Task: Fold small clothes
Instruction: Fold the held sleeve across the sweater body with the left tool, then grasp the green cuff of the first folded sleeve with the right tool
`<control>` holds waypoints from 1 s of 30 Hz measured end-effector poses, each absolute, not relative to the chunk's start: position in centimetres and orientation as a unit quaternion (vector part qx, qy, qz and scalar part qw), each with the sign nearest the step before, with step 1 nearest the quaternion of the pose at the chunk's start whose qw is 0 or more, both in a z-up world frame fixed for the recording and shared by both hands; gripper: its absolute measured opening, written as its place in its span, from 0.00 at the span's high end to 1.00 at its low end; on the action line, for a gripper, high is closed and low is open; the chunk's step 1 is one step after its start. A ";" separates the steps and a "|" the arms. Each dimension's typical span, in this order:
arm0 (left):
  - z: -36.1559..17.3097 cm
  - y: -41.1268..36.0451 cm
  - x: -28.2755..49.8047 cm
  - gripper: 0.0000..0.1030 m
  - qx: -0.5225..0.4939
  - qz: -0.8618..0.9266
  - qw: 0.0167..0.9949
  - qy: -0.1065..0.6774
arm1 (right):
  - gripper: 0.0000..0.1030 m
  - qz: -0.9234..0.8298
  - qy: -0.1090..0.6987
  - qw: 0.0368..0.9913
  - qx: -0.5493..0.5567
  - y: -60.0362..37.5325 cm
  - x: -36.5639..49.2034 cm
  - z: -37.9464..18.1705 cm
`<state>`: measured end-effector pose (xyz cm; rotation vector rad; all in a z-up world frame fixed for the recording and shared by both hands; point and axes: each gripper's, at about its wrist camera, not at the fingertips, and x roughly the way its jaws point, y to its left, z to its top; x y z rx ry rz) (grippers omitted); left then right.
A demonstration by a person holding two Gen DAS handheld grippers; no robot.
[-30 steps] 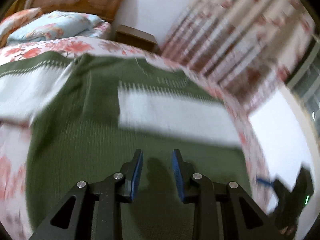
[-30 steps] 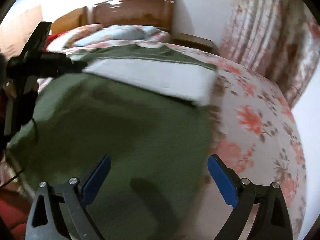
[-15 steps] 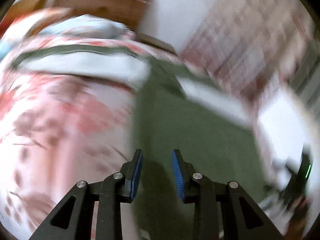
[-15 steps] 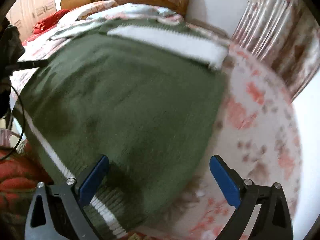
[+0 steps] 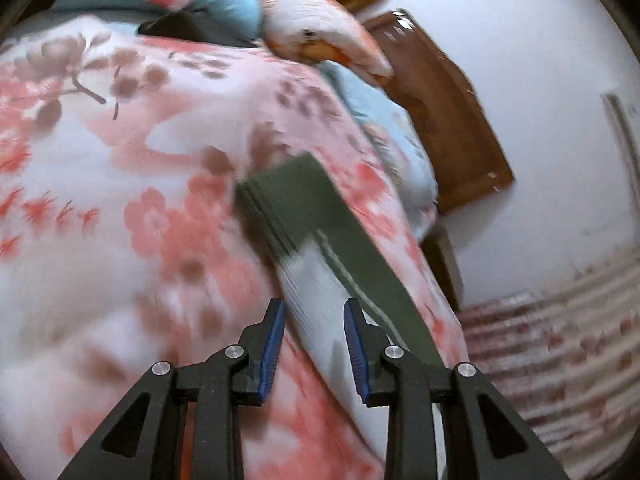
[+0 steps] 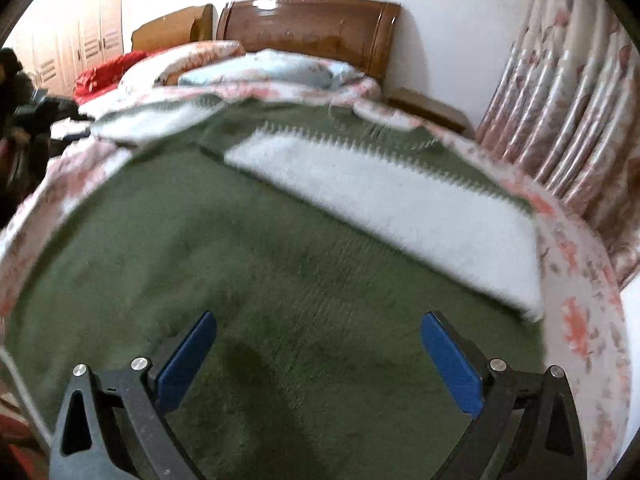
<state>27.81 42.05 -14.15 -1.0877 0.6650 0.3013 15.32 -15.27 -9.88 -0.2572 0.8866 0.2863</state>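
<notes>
**Sweater spread on bed, folding barely begun**

Sweater (image 6: 280,264), green knit with a broad white band, was seen lying flat on a bed (image 6: 580,280) covered in a pink floral quilt. In the right wrist view the body was spread open, its collar end turned toward the wooden headboard (image 6: 312,36) and pillows (image 6: 256,68), so the long axis ran from the viewer up the bed. One sleeve (image 5: 316,248) was shown in the left wrist view, stretched out sideways across the quilt, green at the cuff and white nearer the body, its length running away from the gripper.

The right gripper (image 6: 318,344) was held low above the green lower body with its jaws spread wide and nothing between them. The left gripper (image 5: 314,336) was held over the sleeve with its jaws partly open, a narrow gap between them; the white part of the sleeve appeared in that gap, but whether it was touched could not be told through the blur.

No completed fold was visible. It was judged that the task stood near its start, with the sleeves to be brought in and the body to be doubled over.
</notes>
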 end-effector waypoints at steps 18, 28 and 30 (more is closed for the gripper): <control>3.6 11.5 29.1 0.92 -0.279 -0.170 0.917 0.229 | 0.00 0.145 0.408 0.901 0.029 -20.2 15.5 -9.3; -1.0 -1.3 27.1 0.77 -0.163 -0.248 0.893 0.338 | 0.00 0.138 0.376 0.912 0.089 -22.7 14.9 -8.7; -2.1 3.3 26.5 0.73 -0.182 -0.196 0.908 0.323 | 0.00 0.145 0.371 0.912 0.101 -23.1 14.8 -8.6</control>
